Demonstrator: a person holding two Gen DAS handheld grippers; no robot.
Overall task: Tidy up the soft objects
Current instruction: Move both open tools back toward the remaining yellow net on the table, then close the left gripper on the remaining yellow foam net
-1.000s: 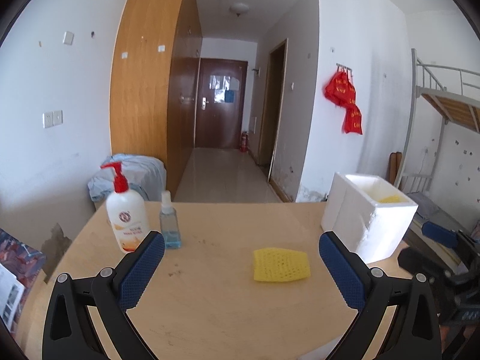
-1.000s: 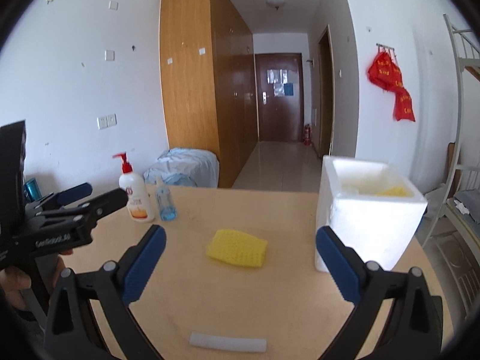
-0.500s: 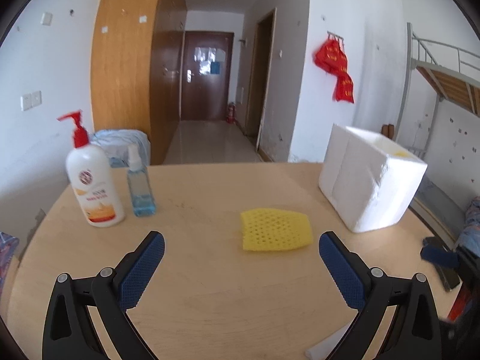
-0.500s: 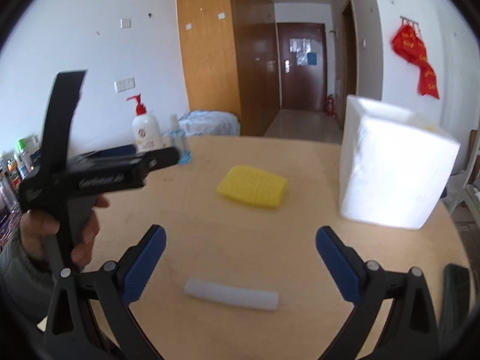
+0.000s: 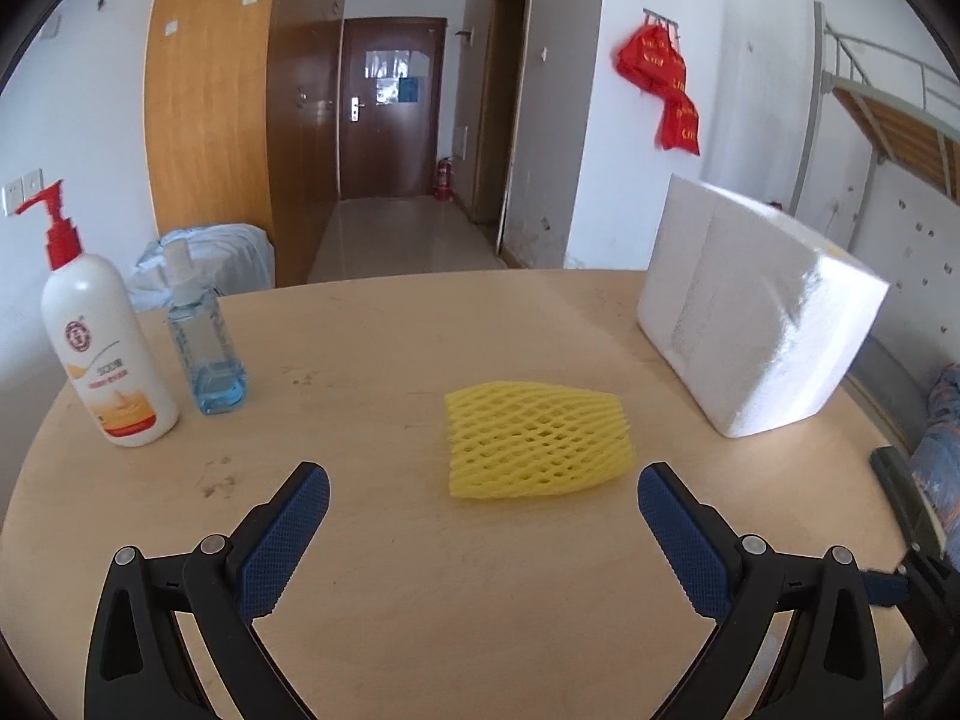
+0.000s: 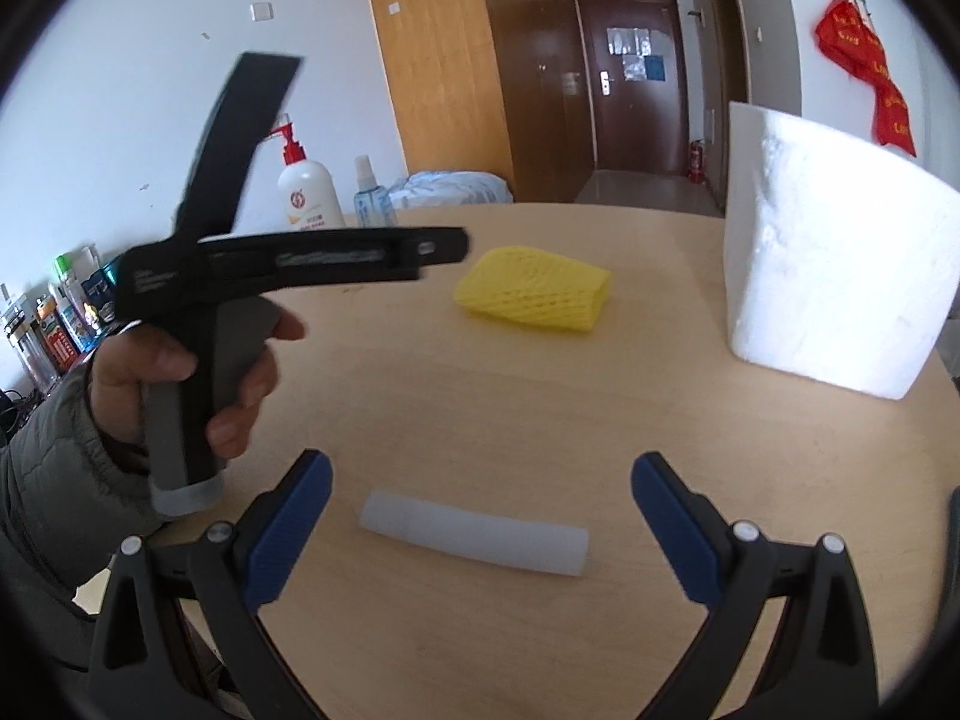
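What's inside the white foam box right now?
Cannot tell: both views show only the foam box outer walls from low down; its inside is hidden. The yellow net sleeve lies outside, on the table.

yellow foam net sleeve (image 5: 538, 440): flattened, mesh-patterned, roughly rectangular, lying flat mid-counter, apart from everything else. white foam tube (image 6: 473, 539): pale, translucent-looking, short cylinder, lying on its side near counter's front edge, well apart from yellow sleeve. white foam box (image 5: 753, 306): thick-walled, upright on counter's right side, near yellow sleeve but not touching; something yellow just visible at its top rim, unclear what.
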